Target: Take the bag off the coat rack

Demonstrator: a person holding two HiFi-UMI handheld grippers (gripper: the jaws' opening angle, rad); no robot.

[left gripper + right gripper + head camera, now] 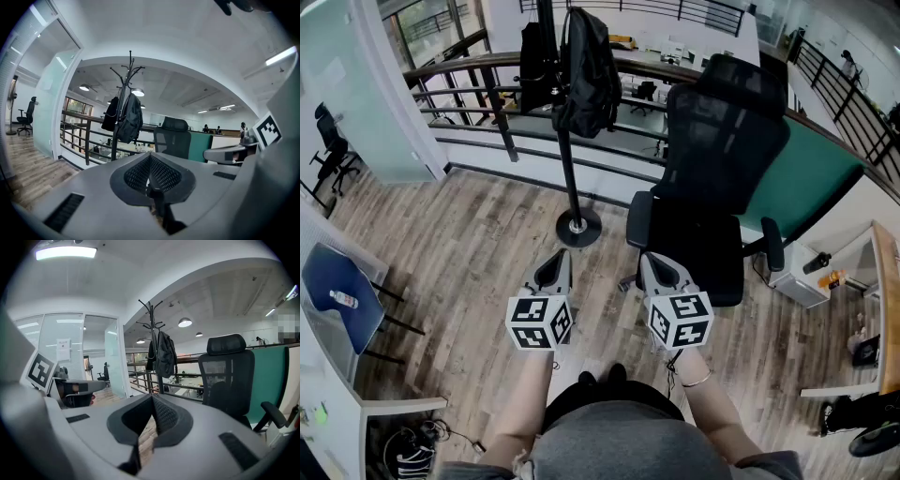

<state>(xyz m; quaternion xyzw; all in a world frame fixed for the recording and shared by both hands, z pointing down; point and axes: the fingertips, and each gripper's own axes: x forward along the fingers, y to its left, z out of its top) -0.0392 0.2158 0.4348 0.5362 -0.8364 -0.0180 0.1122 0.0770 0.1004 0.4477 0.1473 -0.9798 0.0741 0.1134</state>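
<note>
Head view: nothing done yet. The bag [586, 70] hangs on the coat rack [569, 150], high on the pole, well ahead of me across bare floor. My left gripper [555, 255] and right gripper [652, 258] sit side by side close to my body, both empty. An office chair [712, 159] stands just right of the rack.

Left gripper view: jaws pressed together, nothing between them. The bag [130, 119] hangs with its long axis vertical, top at the hooks, bottom toward the floor. A dark garment [111, 115] hangs beside it.

Right gripper view: jaws together too, empty. The bag [165, 355] is again upright and slack against the pole.

Left to do, as I judge it: walk in, open, grip near the top, lift it clear of the hook.
</note>
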